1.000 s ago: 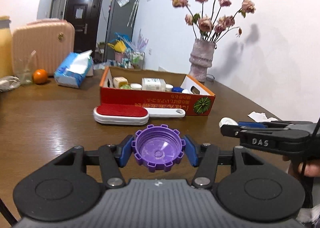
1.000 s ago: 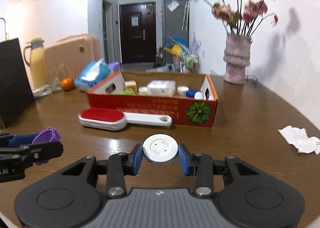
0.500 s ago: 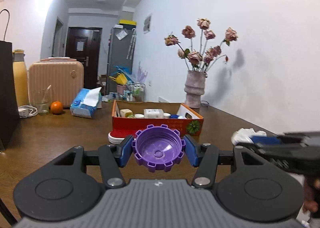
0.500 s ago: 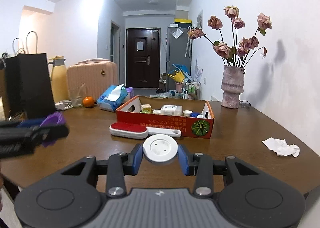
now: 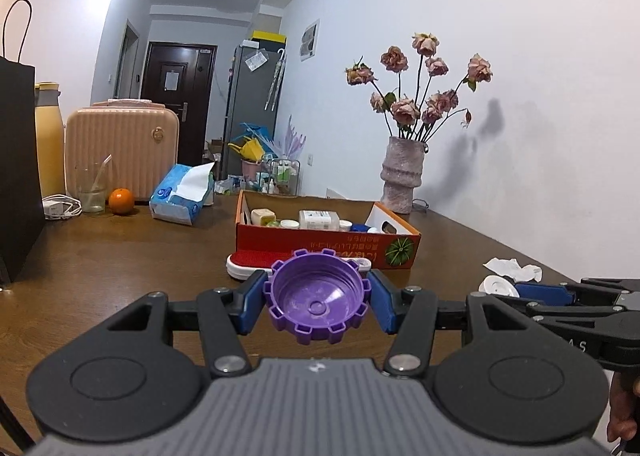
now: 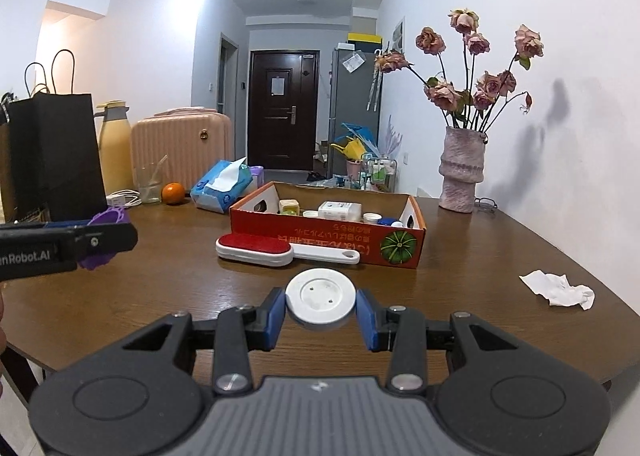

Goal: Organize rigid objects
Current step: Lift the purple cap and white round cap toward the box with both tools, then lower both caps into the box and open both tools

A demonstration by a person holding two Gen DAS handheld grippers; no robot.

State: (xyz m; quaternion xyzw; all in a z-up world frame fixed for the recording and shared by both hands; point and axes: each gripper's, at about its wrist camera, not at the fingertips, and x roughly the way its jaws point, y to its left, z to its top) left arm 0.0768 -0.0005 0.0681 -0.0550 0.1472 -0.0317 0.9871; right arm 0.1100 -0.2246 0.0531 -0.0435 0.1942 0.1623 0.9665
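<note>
Pink vase (image 6: 460, 180) of dried roses, crumpled tissue (image 6: 558, 288), orange (image 6: 173, 192), pink suitcase (image 6: 180, 152), black bag (image 6: 52, 156)

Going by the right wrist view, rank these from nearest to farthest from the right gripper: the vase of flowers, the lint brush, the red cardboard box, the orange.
1. lint brush: just ahead of the right gripper, slightly left, on the table.
2. red cardboard box: directly behind the brush.
3. The orange, far left, and the vase of flowers, far right, both sit beyond the box; too close to call.
</note>
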